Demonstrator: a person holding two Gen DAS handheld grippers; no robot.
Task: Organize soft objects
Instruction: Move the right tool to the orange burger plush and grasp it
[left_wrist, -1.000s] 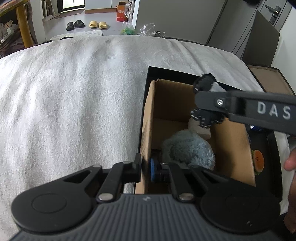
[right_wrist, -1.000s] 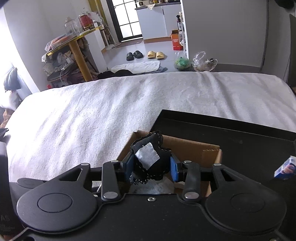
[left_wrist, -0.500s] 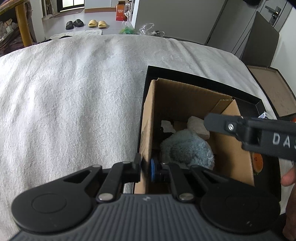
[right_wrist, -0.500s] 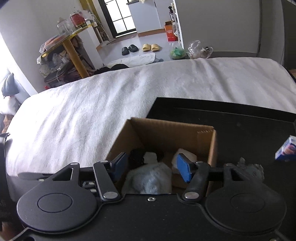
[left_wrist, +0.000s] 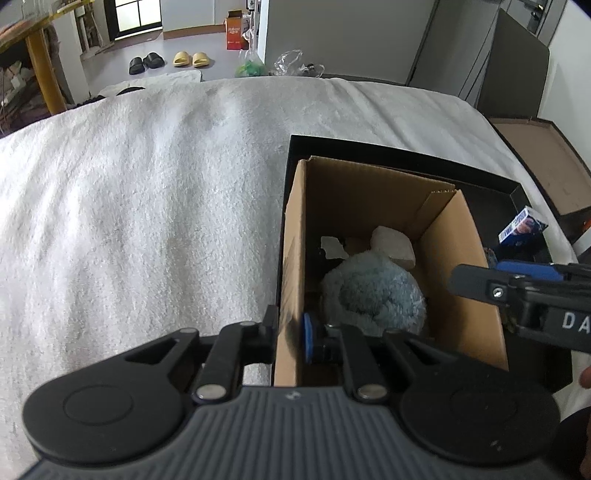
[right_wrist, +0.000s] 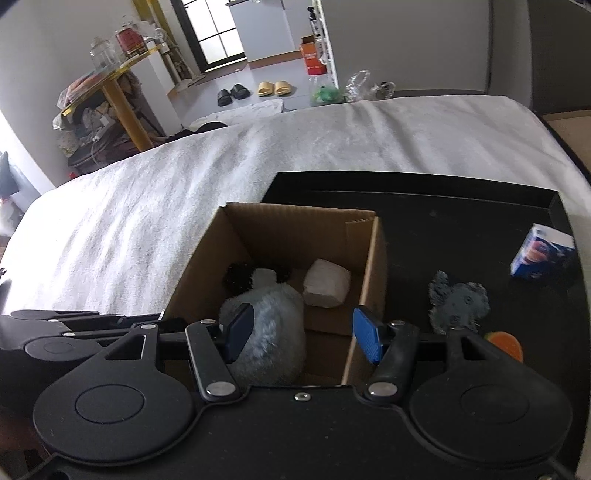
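A cardboard box (left_wrist: 369, 192) (right_wrist: 295, 225) stands in a black tray (right_wrist: 461, 206). Inside lie a fluffy blue-grey toy (left_wrist: 373, 291) (right_wrist: 273, 325), a white soft block (left_wrist: 393, 245) (right_wrist: 327, 282) and a black-and-white soft item (right_wrist: 245, 275). My left gripper (left_wrist: 290, 330) is shut on the box's left wall. My right gripper (right_wrist: 301, 330) is open and empty above the box's near right side; it shows in the left wrist view (left_wrist: 517, 288). A grey felt piece (right_wrist: 458, 297) lies on the tray right of the box.
A small blue carton (right_wrist: 541, 256) (left_wrist: 522, 225) and an orange object (right_wrist: 504, 341) sit on the tray at the right. A white blanket (left_wrist: 147, 203) covers the bed. A flat cardboard box (left_wrist: 546, 158) lies beyond the bed's right edge.
My right gripper opened and dropped the black-and-white soft item into the box, then drew back toward the right. My left gripper kept its hold on the box wall.
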